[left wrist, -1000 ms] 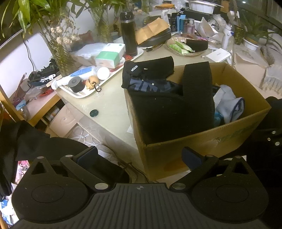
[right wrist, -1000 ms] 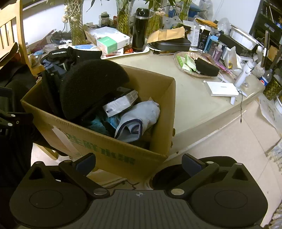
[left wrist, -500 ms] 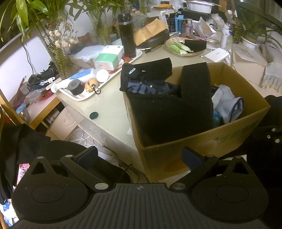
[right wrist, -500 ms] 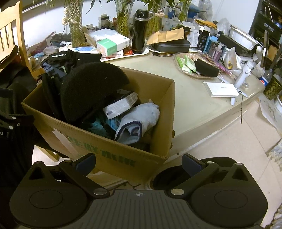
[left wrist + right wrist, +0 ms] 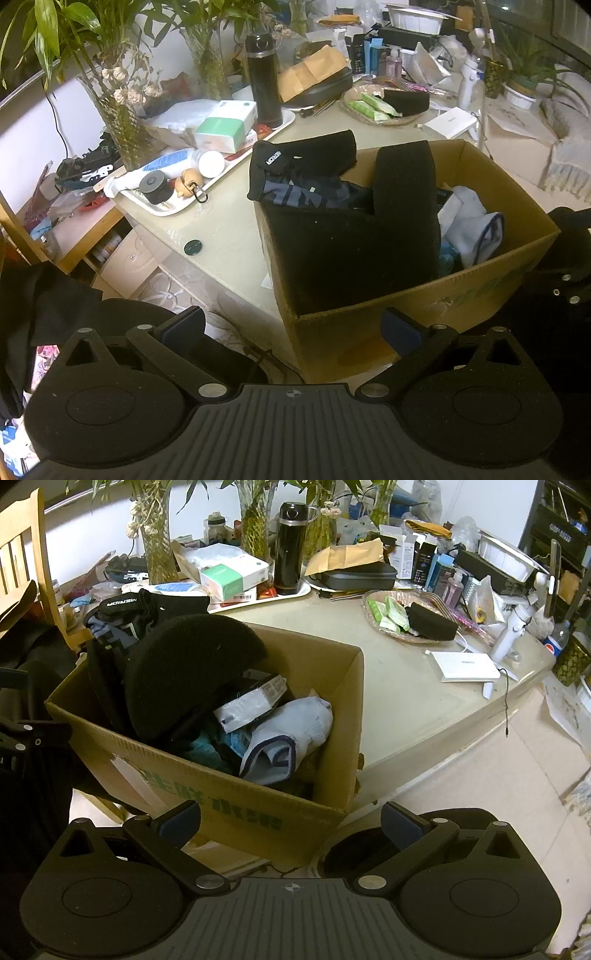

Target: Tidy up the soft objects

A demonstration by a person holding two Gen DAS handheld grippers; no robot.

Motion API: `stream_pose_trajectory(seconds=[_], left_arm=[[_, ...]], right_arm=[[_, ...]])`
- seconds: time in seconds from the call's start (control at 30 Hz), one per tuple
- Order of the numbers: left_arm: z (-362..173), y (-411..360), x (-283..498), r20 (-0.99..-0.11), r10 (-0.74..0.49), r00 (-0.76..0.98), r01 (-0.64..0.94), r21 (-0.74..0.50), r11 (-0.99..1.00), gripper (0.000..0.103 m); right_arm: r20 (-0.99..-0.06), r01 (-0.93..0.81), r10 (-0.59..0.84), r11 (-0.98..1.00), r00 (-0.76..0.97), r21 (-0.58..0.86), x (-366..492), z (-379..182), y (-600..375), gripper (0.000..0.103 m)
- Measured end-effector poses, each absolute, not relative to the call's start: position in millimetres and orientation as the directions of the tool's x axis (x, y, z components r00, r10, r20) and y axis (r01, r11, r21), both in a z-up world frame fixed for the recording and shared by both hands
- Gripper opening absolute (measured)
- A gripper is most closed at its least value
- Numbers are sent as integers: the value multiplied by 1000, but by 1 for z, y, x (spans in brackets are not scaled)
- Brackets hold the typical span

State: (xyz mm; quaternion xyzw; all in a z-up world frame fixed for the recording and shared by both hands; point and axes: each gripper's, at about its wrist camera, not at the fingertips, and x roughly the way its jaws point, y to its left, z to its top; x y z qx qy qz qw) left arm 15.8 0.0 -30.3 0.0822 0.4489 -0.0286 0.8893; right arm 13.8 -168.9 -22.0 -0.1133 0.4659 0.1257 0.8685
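Holding nothing, left gripper [image 5: 291, 326] and right gripper [image 5: 290, 818] both gape wide before the cardboard box [image 5: 229, 805]. Contents: black foam pad [image 5: 181, 668] at 10 o'clock, white-blue cloth [image 5: 288, 734] centre, dark garment [image 5: 295, 170] draped over the far rim.

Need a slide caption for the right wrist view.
Open right hand-held gripper facing a brown cardboard box stuffed with black foam pad and white blue-trimmed cloth.

White lettering on the black garment [image 5: 275, 159] draped over the box edge, not clearly readable. Green printed characters on cardboard box [image 5: 236, 812] front, illegible.
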Motion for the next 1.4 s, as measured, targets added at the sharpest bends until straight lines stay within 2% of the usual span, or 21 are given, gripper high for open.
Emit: stream_pose_trajectory(seconds=[1.4], left_arm=[[-31,-3,15,-805,20,593,135,124,983,103]], right_arm=[[-838,-323,120,944,533,-70,13,-20,-168,103]])
